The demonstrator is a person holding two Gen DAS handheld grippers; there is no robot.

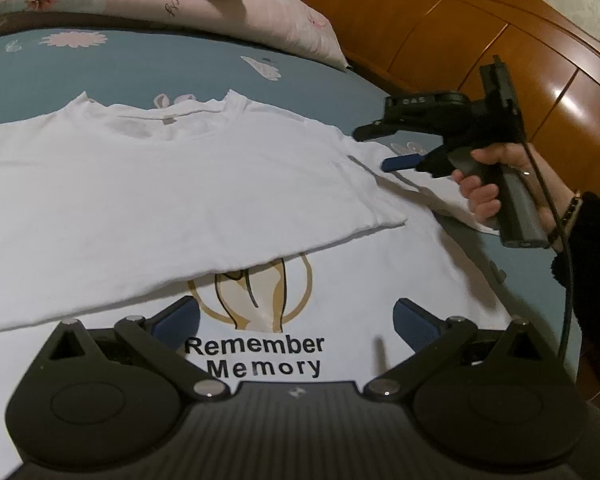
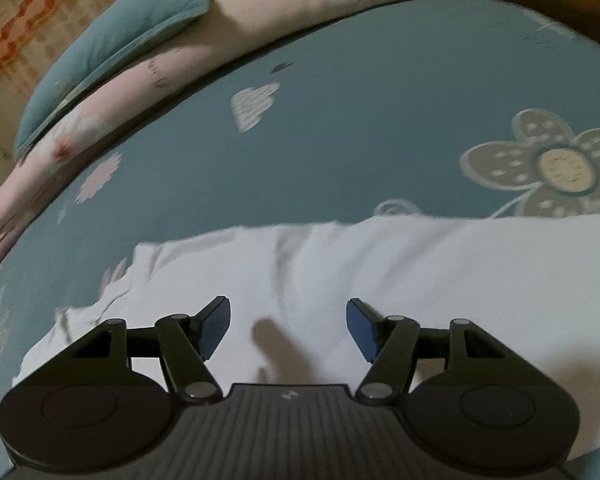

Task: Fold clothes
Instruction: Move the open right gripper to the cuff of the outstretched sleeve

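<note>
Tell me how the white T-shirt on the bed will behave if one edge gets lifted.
The white T-shirt is probably floppy: it lies flat on the bed with one part folded over the print. Likely light, since the cloth looks thin. It may drag and wrinkle rather than slide as one piece.

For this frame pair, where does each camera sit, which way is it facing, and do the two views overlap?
Left wrist: on the left gripper, angled down over the white T-shirt on the bed sheet; own open fingers show, plus the right gripper held in a hand.
Right wrist: on the right gripper, angled down across a plain edge of the T-shirt toward the pillows; only its own open fingers show.
Shared: T-shirt, sheet, pillows.
</note>
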